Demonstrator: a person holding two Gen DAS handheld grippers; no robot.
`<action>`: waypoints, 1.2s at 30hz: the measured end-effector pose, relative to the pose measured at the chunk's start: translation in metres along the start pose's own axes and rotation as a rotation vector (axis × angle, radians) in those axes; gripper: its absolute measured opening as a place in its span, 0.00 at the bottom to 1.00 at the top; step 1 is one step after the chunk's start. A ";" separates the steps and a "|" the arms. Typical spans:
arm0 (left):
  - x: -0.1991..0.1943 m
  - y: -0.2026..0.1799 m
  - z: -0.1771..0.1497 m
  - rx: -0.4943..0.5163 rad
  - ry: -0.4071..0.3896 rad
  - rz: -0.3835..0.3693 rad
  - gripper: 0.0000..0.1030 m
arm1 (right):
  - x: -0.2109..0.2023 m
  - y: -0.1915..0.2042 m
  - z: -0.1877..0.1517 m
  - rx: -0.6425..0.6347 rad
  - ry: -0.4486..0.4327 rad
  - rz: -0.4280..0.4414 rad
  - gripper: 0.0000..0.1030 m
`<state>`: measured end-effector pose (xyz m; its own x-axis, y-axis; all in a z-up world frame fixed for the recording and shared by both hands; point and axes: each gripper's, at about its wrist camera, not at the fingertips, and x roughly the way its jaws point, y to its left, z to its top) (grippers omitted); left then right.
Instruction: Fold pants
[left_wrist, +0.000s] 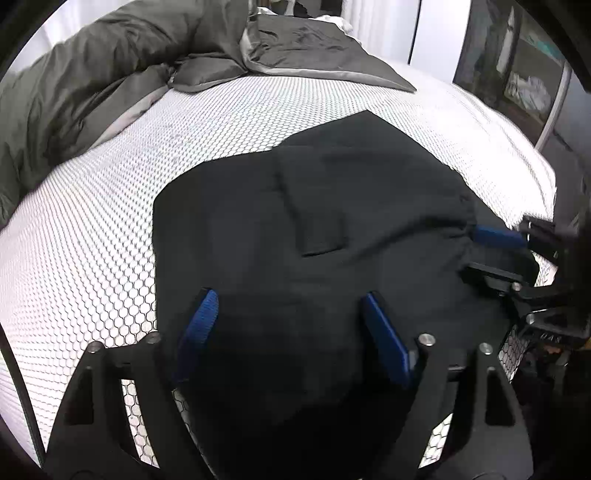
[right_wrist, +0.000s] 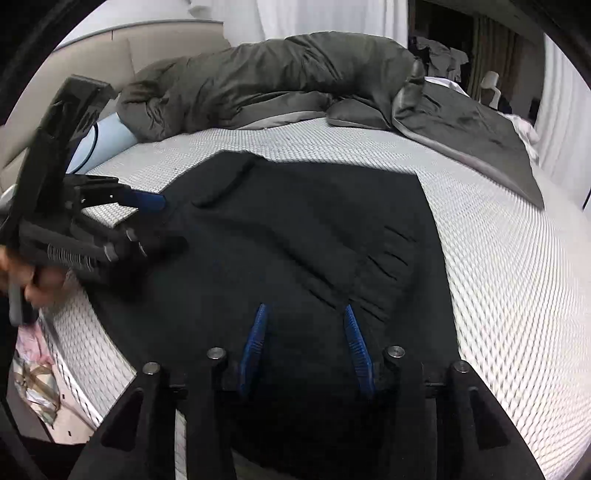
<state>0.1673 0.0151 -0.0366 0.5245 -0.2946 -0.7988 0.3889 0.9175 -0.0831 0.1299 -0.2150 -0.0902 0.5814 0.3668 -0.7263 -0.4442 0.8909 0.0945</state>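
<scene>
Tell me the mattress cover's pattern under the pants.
White with a dark honeycomb mesh pattern on the mattress cover; clearest in the left wrist view.

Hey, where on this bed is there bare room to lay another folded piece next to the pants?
Bare mattress lies open between the black pants and the grey duvet heaped along the far side. A narrower strip runs between the pants and the bed's edge. The near edge is crowded: left gripper and right gripper both hover there.

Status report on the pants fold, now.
Left hand-held gripper and right hand-held gripper both open above the black pants. Pants flat on mattress. Nothing in the way.
</scene>
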 end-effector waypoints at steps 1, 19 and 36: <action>-0.001 0.003 -0.001 -0.008 -0.003 0.004 0.79 | -0.004 -0.011 -0.009 0.030 -0.027 0.043 0.44; -0.005 0.016 0.014 0.048 0.007 0.063 0.73 | 0.006 -0.020 0.021 0.103 0.023 -0.103 0.63; -0.063 0.101 -0.090 -0.350 -0.038 -0.175 0.35 | -0.031 -0.096 -0.044 0.451 -0.013 0.165 0.16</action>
<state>0.1054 0.1502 -0.0488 0.5033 -0.4586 -0.7324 0.1969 0.8861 -0.4195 0.1245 -0.3237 -0.1067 0.5381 0.5136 -0.6684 -0.1925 0.8469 0.4957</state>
